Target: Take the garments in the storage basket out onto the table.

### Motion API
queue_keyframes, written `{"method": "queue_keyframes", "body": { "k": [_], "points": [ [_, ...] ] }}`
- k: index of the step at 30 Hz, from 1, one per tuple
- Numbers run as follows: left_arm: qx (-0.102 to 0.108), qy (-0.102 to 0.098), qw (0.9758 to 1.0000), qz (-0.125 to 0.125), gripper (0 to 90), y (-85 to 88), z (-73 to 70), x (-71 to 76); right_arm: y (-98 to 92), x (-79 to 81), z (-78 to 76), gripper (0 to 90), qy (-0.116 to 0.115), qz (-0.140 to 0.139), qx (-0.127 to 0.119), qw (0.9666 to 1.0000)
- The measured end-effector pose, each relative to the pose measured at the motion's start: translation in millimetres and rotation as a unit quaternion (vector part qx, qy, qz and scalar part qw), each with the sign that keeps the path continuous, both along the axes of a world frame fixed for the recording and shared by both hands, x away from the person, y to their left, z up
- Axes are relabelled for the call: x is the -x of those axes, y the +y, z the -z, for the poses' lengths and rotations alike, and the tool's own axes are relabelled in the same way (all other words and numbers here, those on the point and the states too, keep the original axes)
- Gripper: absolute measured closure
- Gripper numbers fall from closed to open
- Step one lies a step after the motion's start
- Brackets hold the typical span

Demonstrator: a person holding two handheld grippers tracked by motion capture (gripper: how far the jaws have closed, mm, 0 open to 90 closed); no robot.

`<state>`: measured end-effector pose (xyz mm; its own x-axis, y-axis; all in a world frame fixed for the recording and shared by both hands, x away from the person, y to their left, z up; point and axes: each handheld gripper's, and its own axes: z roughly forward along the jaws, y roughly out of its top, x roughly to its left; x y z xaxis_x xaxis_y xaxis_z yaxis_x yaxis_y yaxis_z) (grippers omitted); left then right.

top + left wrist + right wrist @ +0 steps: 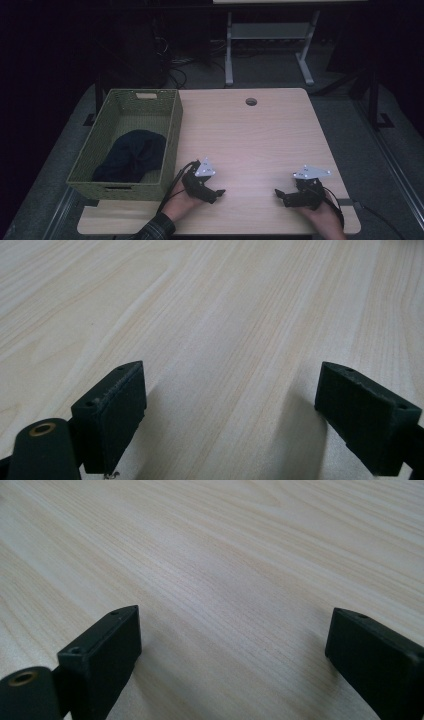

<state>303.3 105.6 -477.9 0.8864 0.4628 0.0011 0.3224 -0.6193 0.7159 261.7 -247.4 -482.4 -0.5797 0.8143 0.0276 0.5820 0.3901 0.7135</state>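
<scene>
Dark navy cloth (131, 156) — crumpled, lying inside green woven basket (172, 131).

high: above, facing forward-down | gripper views: close, sharing table (250, 135)

Table (250, 135) centre w/ basket (170, 135) on its left edge; cloth (131, 155) lies in basket, toward near end. Cable hole (251, 101) at table's far side, mid. Left gripper (219, 193) near front edge, just right of basket; right gripper (278, 193) opposite, well apart, tips facing inward. Desk frame (270, 45) stands behind table.
</scene>
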Motion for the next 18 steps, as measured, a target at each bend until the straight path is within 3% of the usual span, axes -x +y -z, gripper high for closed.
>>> {"method": "queue_keyframes", "body": {
  "k": [12, 18],
  "points": [
    [0.003, 0.003, 1.0000, -0.009, 12.8, -1.1, -0.2, 0.2, 0.2, 0.4, -0.1, 7.5, 0.003, 0.001, -0.001, 1.0000],
    [-0.005, 0.010, 0.9999, -0.009, 12.9, -0.1, -2.2, -1.2, 0.2, 0.4, -0.2, 7.4, 0.003, 0.000, -0.001, 1.0000]
  ]
}}
